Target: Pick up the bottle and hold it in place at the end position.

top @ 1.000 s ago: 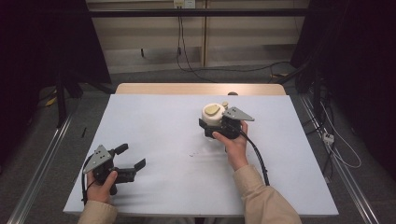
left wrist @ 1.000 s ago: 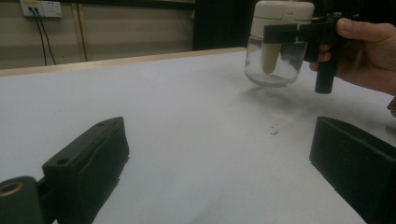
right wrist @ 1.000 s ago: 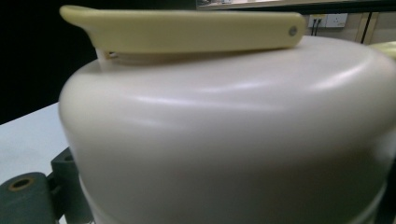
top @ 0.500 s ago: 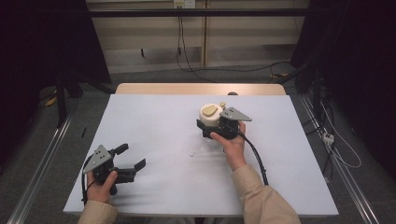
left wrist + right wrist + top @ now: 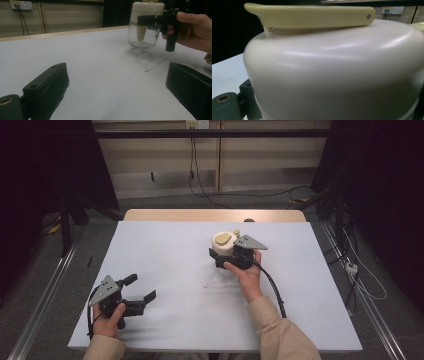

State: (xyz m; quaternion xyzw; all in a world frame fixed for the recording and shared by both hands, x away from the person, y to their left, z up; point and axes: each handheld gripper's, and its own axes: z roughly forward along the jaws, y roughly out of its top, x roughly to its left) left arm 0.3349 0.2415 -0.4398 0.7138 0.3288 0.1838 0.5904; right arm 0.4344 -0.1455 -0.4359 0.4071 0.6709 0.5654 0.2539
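Note:
A clear glass jar [image 5: 143,35] with a cream lid [image 5: 223,240] and a pale yellow flip handle [image 5: 312,15] hangs above the white table [image 5: 175,250], right of centre. My right gripper [image 5: 226,254] is shut on the jar just under the lid, and the lid [image 5: 332,72] looms close between its jaws. A yellowish piece hangs inside the glass. My left gripper [image 5: 138,288] rests open near the front left of the table, jaws wide apart with nothing between them, pointing toward the jar.
A small dark speck [image 5: 204,285] lies on the white table below the jar. The wooden table edge [image 5: 215,215] runs along the back. Cables [image 5: 200,165] trail on the floor behind, and metal rails [image 5: 45,285] flank both sides.
The right gripper has carried the jar a little leftward and toward the person, keeping it raised. The left gripper has stayed in place, open.

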